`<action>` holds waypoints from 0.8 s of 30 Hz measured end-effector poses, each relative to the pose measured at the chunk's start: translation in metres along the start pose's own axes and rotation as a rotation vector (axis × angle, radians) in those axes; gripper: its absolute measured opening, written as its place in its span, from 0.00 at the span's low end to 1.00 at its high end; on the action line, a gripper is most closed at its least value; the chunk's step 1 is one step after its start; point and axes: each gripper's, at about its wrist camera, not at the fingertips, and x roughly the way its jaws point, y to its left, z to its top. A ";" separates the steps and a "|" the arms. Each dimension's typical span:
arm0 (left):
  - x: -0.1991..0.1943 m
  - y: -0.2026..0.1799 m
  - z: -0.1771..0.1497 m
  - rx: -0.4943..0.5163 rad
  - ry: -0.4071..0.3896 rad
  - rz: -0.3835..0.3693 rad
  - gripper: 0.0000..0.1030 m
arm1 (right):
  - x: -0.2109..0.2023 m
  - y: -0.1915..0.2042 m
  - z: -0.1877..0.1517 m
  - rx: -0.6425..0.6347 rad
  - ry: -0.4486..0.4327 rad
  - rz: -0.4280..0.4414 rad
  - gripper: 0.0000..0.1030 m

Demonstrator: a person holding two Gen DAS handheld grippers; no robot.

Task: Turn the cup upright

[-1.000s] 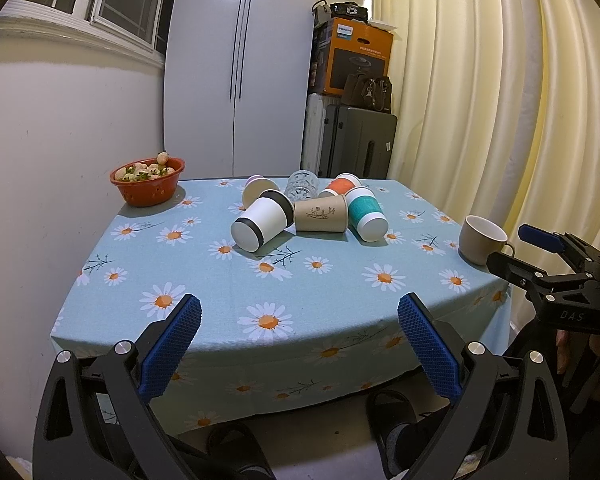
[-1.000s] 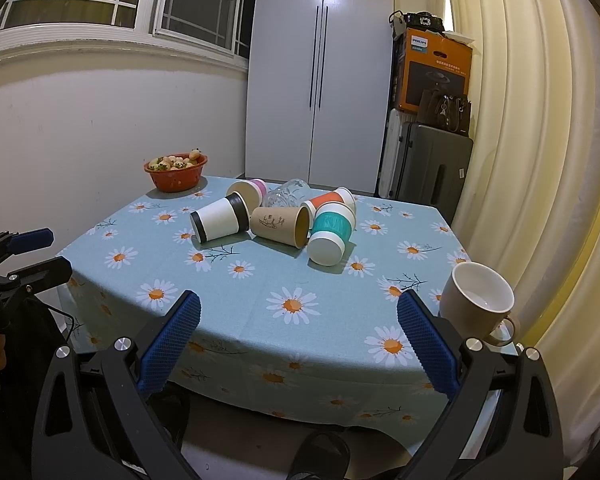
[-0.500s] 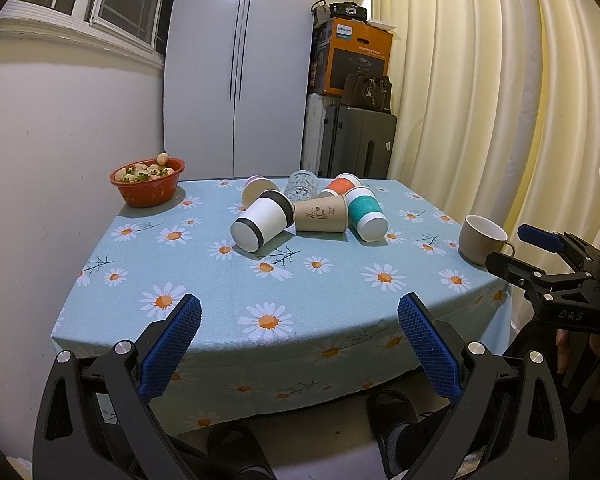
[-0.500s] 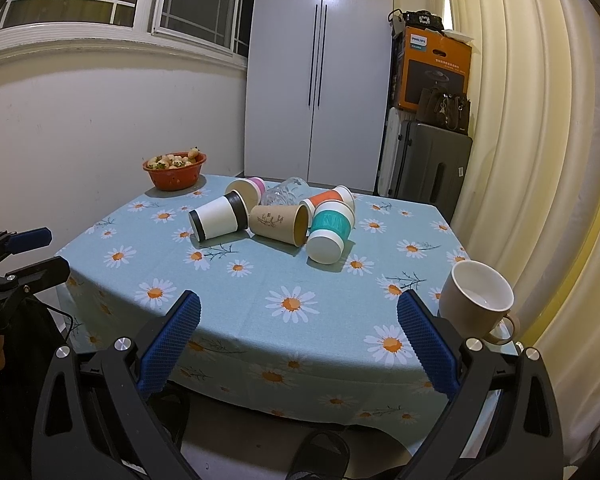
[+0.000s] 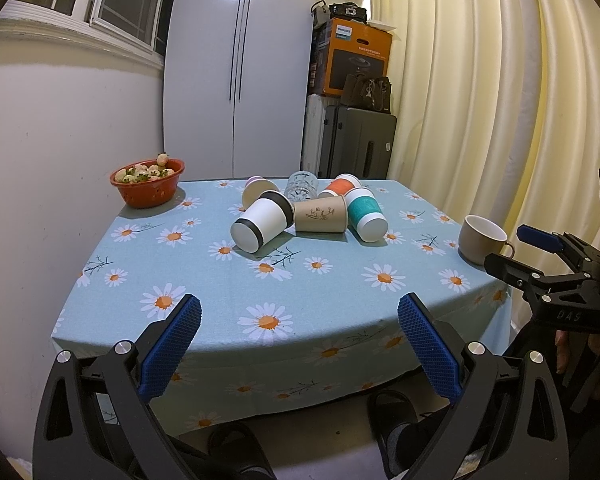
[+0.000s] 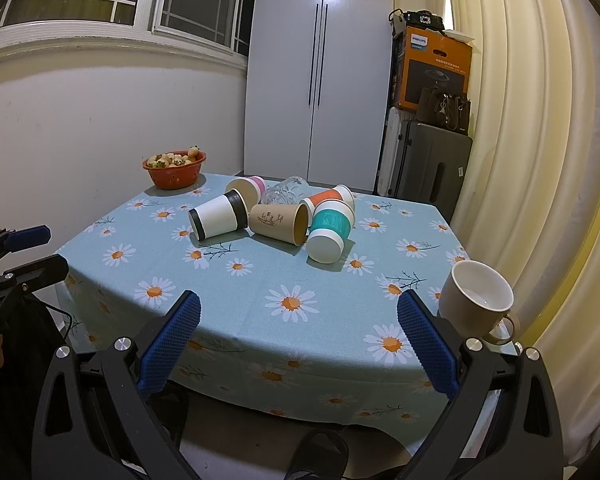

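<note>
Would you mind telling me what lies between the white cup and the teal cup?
The brown cup lies on its side between the white cup and the teal cup, touching both; both wrist views show it.

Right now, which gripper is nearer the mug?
Right. The right gripper is open at the table's near edge with the mug just past its right finger. The left gripper, also open, sits further left, the mug well off to its right.

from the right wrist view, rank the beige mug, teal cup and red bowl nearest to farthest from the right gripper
1. Beige mug, upright at the table's near right edge, just past the right gripper.
2. Teal cup, lying on its side mid-table.
3. Red bowl, far left corner by the wall.
</note>
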 end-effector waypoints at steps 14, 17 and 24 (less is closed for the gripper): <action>0.001 0.000 0.005 -0.002 0.009 -0.004 0.94 | 0.004 -0.004 -0.004 0.013 0.019 0.011 0.95; 0.003 -0.001 0.003 -0.007 0.024 -0.020 0.94 | 0.009 -0.010 -0.001 0.033 0.048 0.026 0.95; 0.015 0.002 0.013 -0.002 0.046 -0.075 0.94 | 0.027 -0.015 0.011 0.067 0.115 0.074 0.95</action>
